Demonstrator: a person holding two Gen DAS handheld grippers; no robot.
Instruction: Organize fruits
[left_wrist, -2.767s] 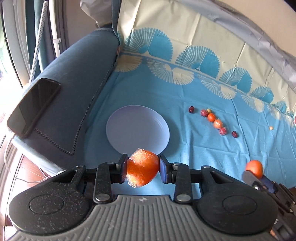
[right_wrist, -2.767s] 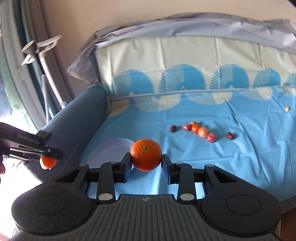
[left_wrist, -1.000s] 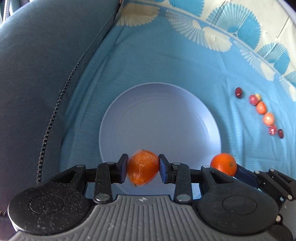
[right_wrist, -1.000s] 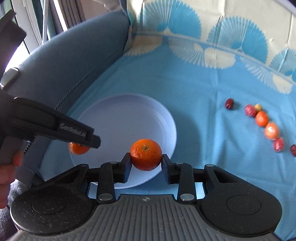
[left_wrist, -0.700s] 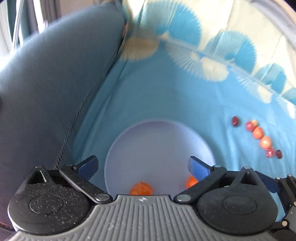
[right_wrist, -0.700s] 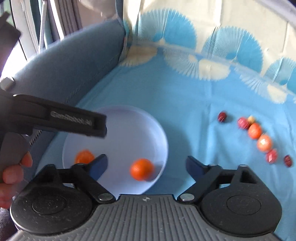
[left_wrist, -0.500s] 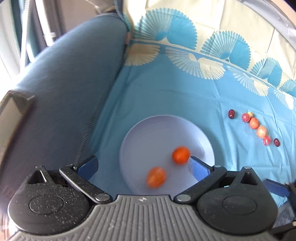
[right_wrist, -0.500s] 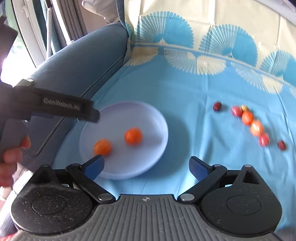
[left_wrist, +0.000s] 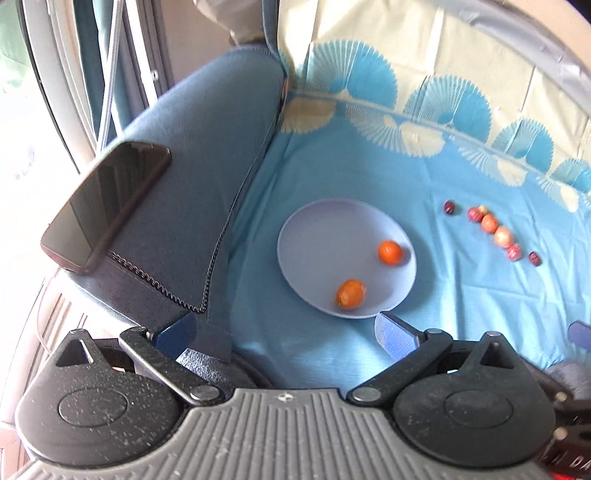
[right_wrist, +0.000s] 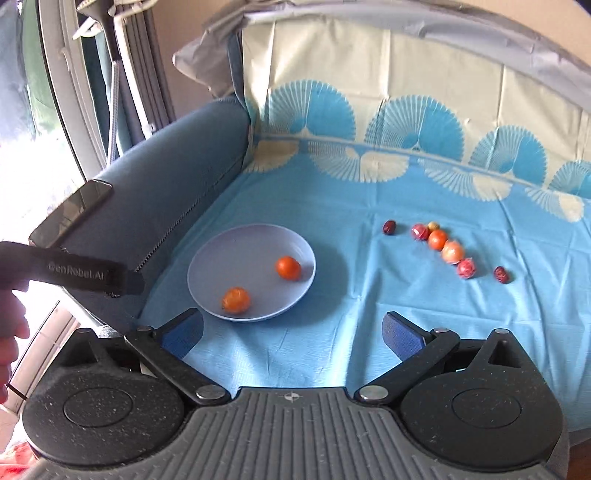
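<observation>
A sofa (left_wrist: 207, 155) with a dark blue armrest takes up most of both views, its seat draped in a light blue cloth (right_wrist: 369, 302) printed with fan shapes. On the armrest lies a black phone (left_wrist: 107, 203), screen up. On the cloth near the armrest sits a pale lavender plate (right_wrist: 236, 254), holding two fruits that lie apart from each other: a round orange (right_wrist: 288, 267) toward the far right of the dish and a wrapped orange fruit (right_wrist: 236, 300) near its front rim. Well to the right of the plate, a curved line of small fruits (right_wrist: 447, 249) rests on the cloth, red, orange and dark ones, some touching their neighbours.

The left tongs (left_wrist: 284, 330) hang above the front edge of the seat with their blue pads spread wide and nothing between them. The right tongs (right_wrist: 291, 332) hover in front of the plate, likewise spread wide and empty. In the right wrist view the body of the left tool shows at the left edge.
</observation>
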